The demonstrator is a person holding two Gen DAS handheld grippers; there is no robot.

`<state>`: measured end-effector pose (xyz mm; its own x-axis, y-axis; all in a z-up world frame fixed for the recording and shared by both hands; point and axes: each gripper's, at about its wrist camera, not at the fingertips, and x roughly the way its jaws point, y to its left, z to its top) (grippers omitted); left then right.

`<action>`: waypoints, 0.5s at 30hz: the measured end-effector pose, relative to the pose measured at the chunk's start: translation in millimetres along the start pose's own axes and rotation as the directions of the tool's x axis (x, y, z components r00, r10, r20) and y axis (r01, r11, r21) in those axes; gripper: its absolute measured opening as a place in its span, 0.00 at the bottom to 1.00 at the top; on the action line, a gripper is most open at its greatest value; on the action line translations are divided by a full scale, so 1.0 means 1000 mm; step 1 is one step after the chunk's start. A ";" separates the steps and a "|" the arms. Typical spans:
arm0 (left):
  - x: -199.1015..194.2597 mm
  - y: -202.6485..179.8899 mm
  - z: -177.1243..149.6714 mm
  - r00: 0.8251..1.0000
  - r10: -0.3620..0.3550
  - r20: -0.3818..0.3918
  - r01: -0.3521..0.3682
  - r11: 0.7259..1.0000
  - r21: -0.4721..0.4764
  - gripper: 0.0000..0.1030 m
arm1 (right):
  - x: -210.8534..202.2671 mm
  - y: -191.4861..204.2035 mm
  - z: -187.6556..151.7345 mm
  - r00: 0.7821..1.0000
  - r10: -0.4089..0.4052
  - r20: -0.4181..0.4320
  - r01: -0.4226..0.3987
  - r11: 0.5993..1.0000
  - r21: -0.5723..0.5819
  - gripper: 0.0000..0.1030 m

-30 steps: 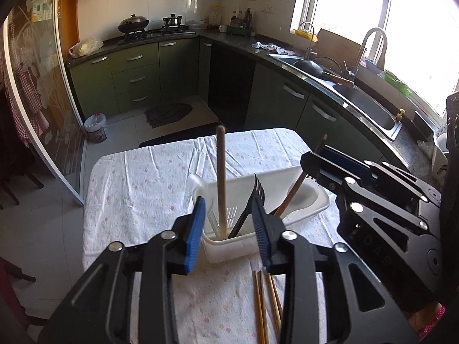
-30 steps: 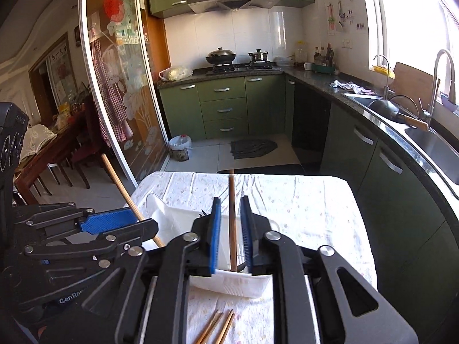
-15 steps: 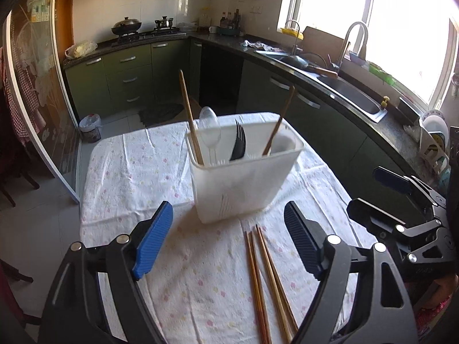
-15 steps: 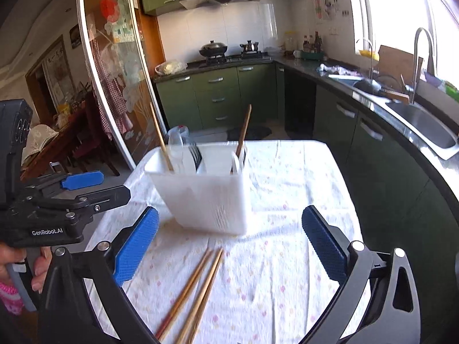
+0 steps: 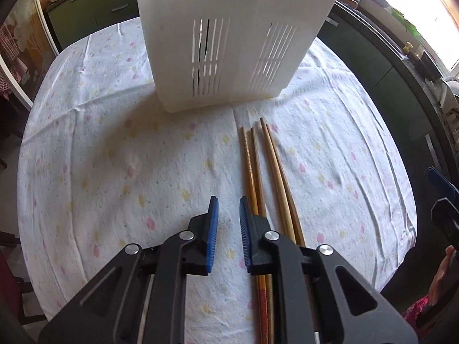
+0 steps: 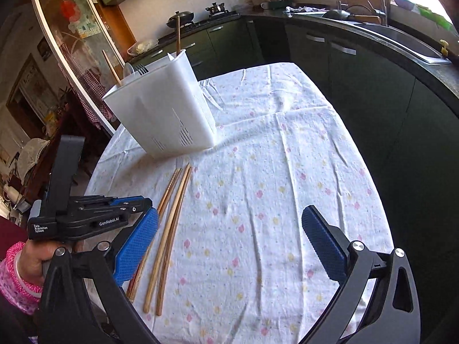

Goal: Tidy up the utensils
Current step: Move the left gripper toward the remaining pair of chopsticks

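Four wooden chopsticks (image 5: 266,172) lying flat on the cloth-covered counter (image 5: 114,157), running lengthwise away from the left claw (image 5: 228,223), just off its right finger and partly tucked under it. White slotted utensil holder (image 5: 229,43) standing ahead, beyond the chopstick tips, already carrying a fork and some sticks as seen from the right wrist.

Left claw narrowed to a small gap, gripping nothing, low over the cloth. Right claw (image 6: 229,246) spread wide and empty, with the chopsticks (image 6: 169,229) passing under its left finger.

Likely light, stiff and smooth, so prone to rolling or twisting out of a pinch. Thin and flat against soft cloth, so hard to get under; pressing the cloth down a little probably helps. Best hold probably across the thicker half near the claw, close to the balance point, so the tips do not droop. The pairs lie touching side by side, so taking one alone risks dragging its neighbour.
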<state>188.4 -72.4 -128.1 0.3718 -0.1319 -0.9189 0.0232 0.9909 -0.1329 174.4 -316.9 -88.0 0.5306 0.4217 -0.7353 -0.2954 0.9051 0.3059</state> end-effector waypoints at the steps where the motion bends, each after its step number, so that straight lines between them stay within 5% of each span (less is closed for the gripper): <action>1: -0.001 -0.003 0.002 1.000 -0.004 0.000 0.004 1.000 0.000 0.14 | 0.001 -0.001 0.000 1.000 0.003 -0.001 -0.003 1.000 0.004 0.96; 15: 0.007 -0.021 0.006 0.998 0.041 -0.046 -0.038 0.997 0.063 0.15 | 0.012 0.005 0.002 0.999 0.013 -0.033 -0.014 1.000 -0.020 0.96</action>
<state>196.5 -94.0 -129.1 0.3295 -0.0922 -0.9397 0.0674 0.9950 -0.0740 180.5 -307.2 -94.0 0.4999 0.4312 -0.7511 -0.3181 0.8980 0.3039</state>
